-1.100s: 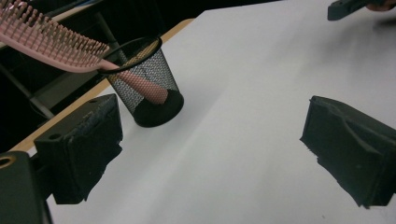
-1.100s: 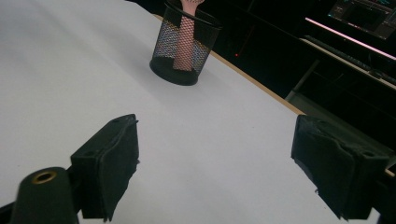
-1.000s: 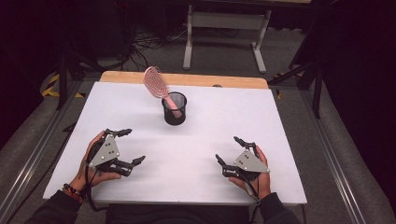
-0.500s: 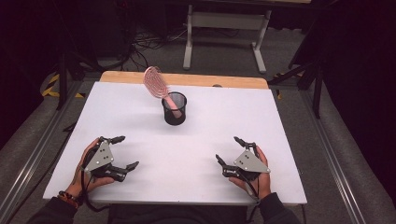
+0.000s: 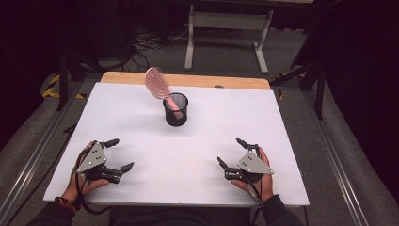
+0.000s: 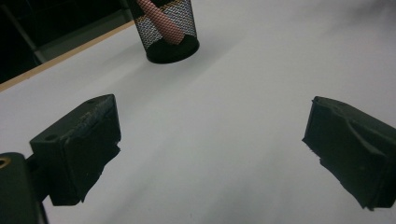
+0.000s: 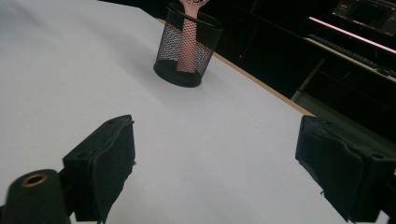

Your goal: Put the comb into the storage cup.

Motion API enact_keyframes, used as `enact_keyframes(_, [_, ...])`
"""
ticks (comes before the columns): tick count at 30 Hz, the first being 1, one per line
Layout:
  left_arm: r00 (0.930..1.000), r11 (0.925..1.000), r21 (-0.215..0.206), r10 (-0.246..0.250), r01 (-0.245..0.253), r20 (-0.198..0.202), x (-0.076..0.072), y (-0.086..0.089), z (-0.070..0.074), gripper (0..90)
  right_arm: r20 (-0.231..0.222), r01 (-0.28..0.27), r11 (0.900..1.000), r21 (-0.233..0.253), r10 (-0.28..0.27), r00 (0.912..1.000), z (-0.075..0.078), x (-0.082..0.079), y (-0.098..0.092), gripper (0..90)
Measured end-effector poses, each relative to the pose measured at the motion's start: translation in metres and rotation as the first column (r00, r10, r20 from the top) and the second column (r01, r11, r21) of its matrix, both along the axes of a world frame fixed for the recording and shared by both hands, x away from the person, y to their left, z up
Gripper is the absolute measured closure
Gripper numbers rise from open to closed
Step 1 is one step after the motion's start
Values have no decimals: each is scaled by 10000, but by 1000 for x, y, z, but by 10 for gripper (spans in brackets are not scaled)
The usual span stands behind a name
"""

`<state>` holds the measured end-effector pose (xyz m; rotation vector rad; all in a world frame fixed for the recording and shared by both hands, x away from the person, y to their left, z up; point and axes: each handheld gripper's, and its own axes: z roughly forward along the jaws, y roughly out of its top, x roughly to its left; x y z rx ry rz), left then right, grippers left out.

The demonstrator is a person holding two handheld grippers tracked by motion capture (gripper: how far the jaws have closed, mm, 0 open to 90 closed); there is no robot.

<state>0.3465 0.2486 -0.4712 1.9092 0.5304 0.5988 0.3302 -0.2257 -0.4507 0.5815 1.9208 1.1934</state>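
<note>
The big white desk (image 5: 291, 122) is in front of me, with a strip of brown wood along its far edge. A black mesh cup (image 5: 175, 109) stands upright on the desk, toward the far side and near the middle. A pink hairbrush (image 5: 158, 84) sits in the cup, handle down. Its round head sticks out over the rim and leans to my left. I see the handle through the mesh in my left claw view (image 6: 163, 23) and my right claw view (image 7: 188, 39).

My left claw (image 5: 118, 154) is near the front left corner, in my left hand (image 5: 80, 181). Its jaws are wide apart with nothing between them. My right claw (image 5: 230, 153) is near the front right, in my right hand (image 5: 263, 174). Its jaws are wide apart too, holding nothing. Both claws are well apart from the cup.
</note>
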Motion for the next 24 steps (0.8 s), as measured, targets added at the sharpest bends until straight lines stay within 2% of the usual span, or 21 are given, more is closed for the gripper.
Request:
enact_keyframes(3, [10000, 9999, 121, 4, -5, 80, -1, -1, 0, 47, 37, -17, 10000, -71, 18, 10000, 0, -1, 1, 125])
enact_keyframes(16, [10000, 9999, -156, -42, 43, 69, -2, 1, 1, 48, 158, 36, 10000, -53, -35, 9999, 2, -2, 3, 125])
enact_keyframes(21, [9999, 9998, 191, 7, -9, 107, -2, -1, 0, 47, 82, 18, 10000, -49, -17, 10000, 0, 0, 3, 126])
enact_keyframes(24, [10000, 10000, 83, -11, 10, 51, -1, -1, 0, 47, 93, -1, 10000, -27, 1, 10000, 1, -1, 2, 126])
